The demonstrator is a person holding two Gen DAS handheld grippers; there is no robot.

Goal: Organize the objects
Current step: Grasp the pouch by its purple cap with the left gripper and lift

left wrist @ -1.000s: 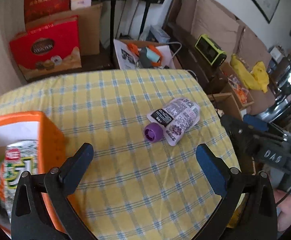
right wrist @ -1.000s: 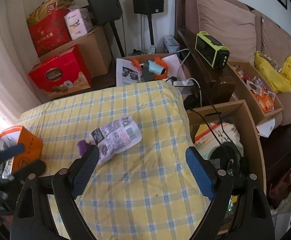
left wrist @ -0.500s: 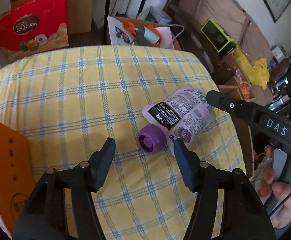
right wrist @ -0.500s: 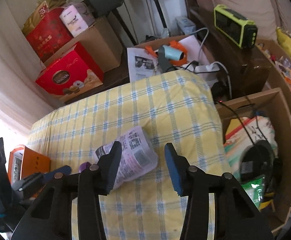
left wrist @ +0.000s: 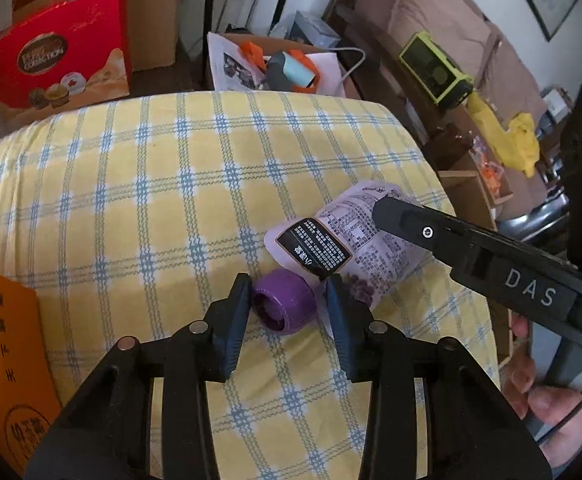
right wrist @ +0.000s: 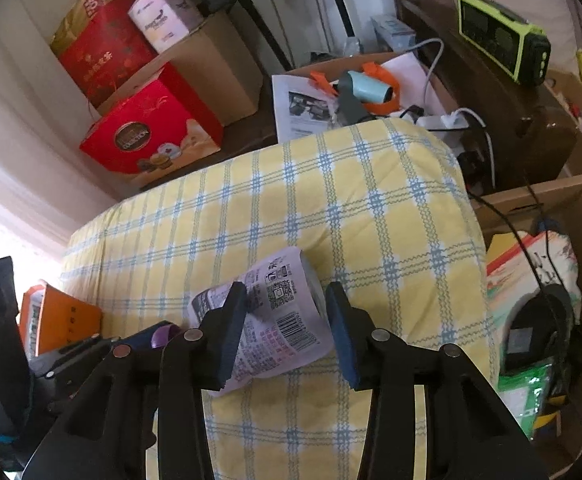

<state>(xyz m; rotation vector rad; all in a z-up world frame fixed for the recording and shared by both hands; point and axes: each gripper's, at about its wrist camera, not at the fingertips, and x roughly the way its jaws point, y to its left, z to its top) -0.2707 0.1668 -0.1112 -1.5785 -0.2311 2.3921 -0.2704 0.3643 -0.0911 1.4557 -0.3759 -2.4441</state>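
**Both grippers closing in on the purple pouch**

Nearest you, your left gripper (left wrist: 287, 300) has its two blue-padded fingers set on either side of the purple cap (left wrist: 283, 306) of the pouch (left wrist: 355, 240). The left finger sits right at the cap's side; the right finger is just beside it, over the pouch's neck. Whether the pads are truly pressing the cap you cannot tell from this view; the jaws are narrowed around it, not spread wide.

Your right gripper (right wrist: 286, 320) straddles the body of the same pouch (right wrist: 279, 320). Its left finger overlaps the printed wrapper, while the right finger stands just off the pouch's edge with a sliver of cloth showing between. So it is partly closed around the pouch, and a firm pinch is not shown. In the left wrist view that gripper's black arm, marked DAS, crosses over the far end of the pouch, with your right hand (left wrist: 547, 412) gripping its handle.

The pouch lies flat on the yellow checked tablecloth (left wrist: 151, 200), cap toward the left gripper, near the table's right edge.

To the left of the cloth stands an orange box (left wrist: 3, 352) with printed characters.

Farther off, beyond the table, sit a red gift box (left wrist: 55, 68), brown cardboard boxes (right wrist: 219, 64), and a lime-green radio (right wrist: 503, 44) on a dark bench.
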